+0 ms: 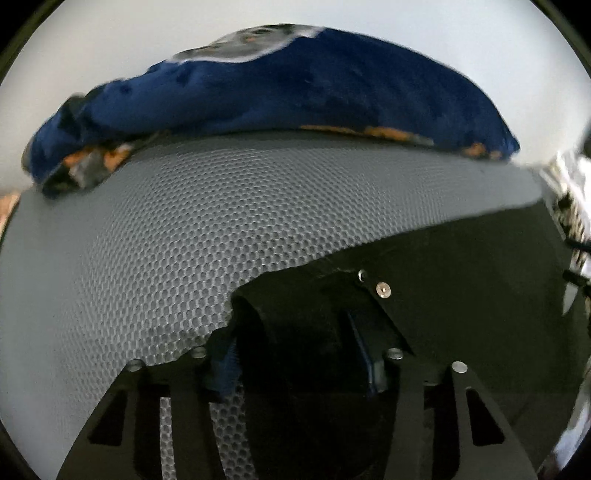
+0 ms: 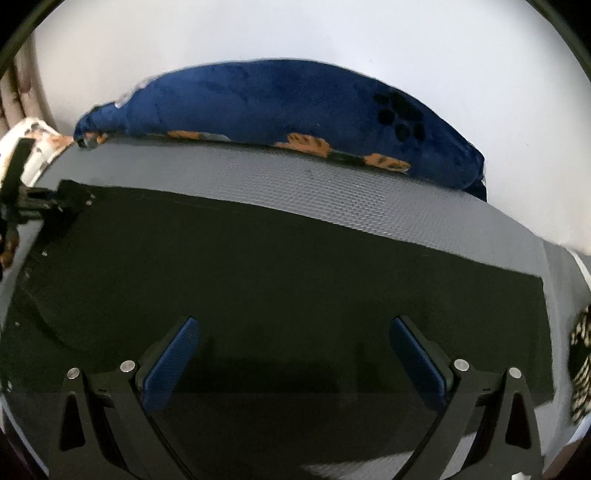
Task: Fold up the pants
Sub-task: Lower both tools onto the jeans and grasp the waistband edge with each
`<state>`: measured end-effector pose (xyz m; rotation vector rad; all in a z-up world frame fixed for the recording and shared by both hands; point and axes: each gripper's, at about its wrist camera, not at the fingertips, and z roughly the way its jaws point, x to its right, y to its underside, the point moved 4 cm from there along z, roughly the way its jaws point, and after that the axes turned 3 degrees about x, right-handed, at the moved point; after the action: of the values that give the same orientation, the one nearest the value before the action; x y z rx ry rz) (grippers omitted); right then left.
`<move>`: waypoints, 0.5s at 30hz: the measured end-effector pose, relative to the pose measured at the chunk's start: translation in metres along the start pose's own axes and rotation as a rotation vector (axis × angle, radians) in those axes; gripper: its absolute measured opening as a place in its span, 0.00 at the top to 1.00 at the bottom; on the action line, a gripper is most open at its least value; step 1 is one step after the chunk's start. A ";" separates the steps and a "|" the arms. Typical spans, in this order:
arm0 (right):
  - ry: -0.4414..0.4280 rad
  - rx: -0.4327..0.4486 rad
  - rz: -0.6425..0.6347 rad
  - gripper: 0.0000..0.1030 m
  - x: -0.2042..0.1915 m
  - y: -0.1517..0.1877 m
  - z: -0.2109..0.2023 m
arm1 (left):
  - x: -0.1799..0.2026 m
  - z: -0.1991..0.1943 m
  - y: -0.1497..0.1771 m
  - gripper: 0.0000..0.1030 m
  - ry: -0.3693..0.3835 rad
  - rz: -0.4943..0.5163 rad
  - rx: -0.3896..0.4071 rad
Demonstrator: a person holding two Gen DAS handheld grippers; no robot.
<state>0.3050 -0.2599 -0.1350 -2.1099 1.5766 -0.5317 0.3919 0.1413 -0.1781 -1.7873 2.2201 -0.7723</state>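
Note:
Black pants (image 2: 280, 266) lie flat on a grey honeycomb mat (image 1: 155, 229). My left gripper (image 1: 299, 354) points down at their left edge (image 1: 424, 258). Its jaws stand partway apart around a raised ridge of the black cloth (image 1: 255, 314). The ridge lies against the left pad (image 1: 226, 363), while the blue face of the right pad (image 1: 364, 354) still shows bare. From the right wrist view, the left gripper (image 2: 40, 201) sits at the pants' far left corner. My right gripper (image 2: 295, 354) hangs wide open just over the near part of the pants, with nothing pinched.
A blue plush blanket (image 2: 288, 107) with black paw prints and orange patches lies along the mat's far edge, also seen as the blanket (image 1: 295, 92) in the left wrist view. Beyond it is a white surface (image 2: 295, 33). Spotted fabric (image 2: 580, 354) shows at the right edge.

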 end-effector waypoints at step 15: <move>-0.008 -0.018 0.052 0.00 0.061 -0.010 0.031 | -0.010 0.011 -0.013 0.78 0.121 -0.009 0.027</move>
<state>0.3461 -0.3119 -0.1524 -2.0758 1.6324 -0.4926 0.4111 0.1456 -0.1827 -1.7831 2.2656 -0.9318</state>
